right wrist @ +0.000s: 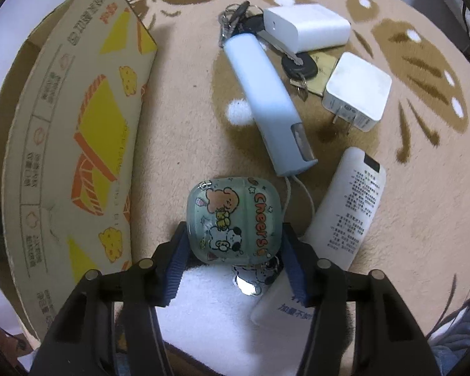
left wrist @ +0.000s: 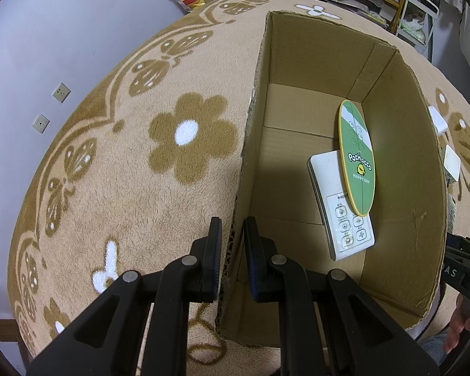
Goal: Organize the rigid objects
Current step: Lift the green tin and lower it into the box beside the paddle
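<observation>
My left gripper (left wrist: 233, 222) is shut on the near left wall of an open cardboard box (left wrist: 401, 188), one finger inside and one outside. Inside the box lie a white remote (left wrist: 344, 219) and a green oval "Pochacco" card (left wrist: 358, 163) resting across it. In the right wrist view my right gripper (right wrist: 233, 228) points down at the rug, and its blue pads press both sides of a translucent green earbud case (right wrist: 235, 219) printed "Cheers". A small dog charm (right wrist: 250, 279) hangs from the case below the fingers.
On the flowered rug (right wrist: 188, 109) right of the box's printed outer wall (right wrist: 78, 144) lie a pale blue stick-shaped device (right wrist: 266, 94), a bunch of keys (right wrist: 294, 62), a white adapter (right wrist: 307, 26), a white plug charger (right wrist: 358, 91) and a white text-covered item (right wrist: 351, 206).
</observation>
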### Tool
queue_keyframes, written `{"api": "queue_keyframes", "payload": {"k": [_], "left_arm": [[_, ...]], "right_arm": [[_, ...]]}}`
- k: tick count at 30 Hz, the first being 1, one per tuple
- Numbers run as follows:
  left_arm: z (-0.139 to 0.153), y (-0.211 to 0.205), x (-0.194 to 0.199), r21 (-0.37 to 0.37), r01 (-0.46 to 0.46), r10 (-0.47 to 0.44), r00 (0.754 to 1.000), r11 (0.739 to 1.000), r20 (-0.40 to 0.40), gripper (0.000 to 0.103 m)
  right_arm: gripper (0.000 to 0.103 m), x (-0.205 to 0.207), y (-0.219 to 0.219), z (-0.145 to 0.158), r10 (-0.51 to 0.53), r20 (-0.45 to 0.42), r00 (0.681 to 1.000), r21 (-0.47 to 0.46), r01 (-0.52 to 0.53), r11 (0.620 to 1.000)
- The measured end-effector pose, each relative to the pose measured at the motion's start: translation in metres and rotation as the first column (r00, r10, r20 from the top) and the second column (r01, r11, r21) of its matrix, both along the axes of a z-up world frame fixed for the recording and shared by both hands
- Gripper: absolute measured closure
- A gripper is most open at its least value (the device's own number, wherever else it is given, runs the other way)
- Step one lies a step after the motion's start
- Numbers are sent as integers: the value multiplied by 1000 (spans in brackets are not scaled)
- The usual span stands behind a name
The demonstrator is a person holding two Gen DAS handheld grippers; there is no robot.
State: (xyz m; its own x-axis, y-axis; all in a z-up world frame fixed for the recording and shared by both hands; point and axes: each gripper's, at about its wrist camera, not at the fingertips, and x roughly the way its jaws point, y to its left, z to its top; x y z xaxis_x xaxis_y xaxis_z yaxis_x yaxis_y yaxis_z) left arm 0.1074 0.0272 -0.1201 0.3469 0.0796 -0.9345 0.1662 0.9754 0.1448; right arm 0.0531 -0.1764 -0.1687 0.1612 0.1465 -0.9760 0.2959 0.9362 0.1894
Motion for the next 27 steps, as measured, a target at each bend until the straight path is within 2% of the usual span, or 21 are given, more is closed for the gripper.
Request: {"api": "queue_keyframes", "payload": {"k": [8, 16, 19, 27], "left_arm": [[0, 1, 0, -5, 0, 0, 1000, 1000, -1, 89], [-1, 2, -1, -5, 1, -1, 1000, 1000, -2, 90], [-1, 2, 0, -5, 0, 0, 1000, 1000, -2, 90], [-1, 1, -1, -1, 0, 0, 1000, 1000, -2, 90]], "right_arm": [[43, -8, -9, 43, -58, 170, 984, 55, 50, 997], [43, -3, -23, 83, -54, 299, 953, 56, 39, 998], [43, 7, -19, 103, -46, 360, 932, 46, 32, 998], [43, 31, 6, 155, 29, 526, 850, 7, -39, 999]]}}
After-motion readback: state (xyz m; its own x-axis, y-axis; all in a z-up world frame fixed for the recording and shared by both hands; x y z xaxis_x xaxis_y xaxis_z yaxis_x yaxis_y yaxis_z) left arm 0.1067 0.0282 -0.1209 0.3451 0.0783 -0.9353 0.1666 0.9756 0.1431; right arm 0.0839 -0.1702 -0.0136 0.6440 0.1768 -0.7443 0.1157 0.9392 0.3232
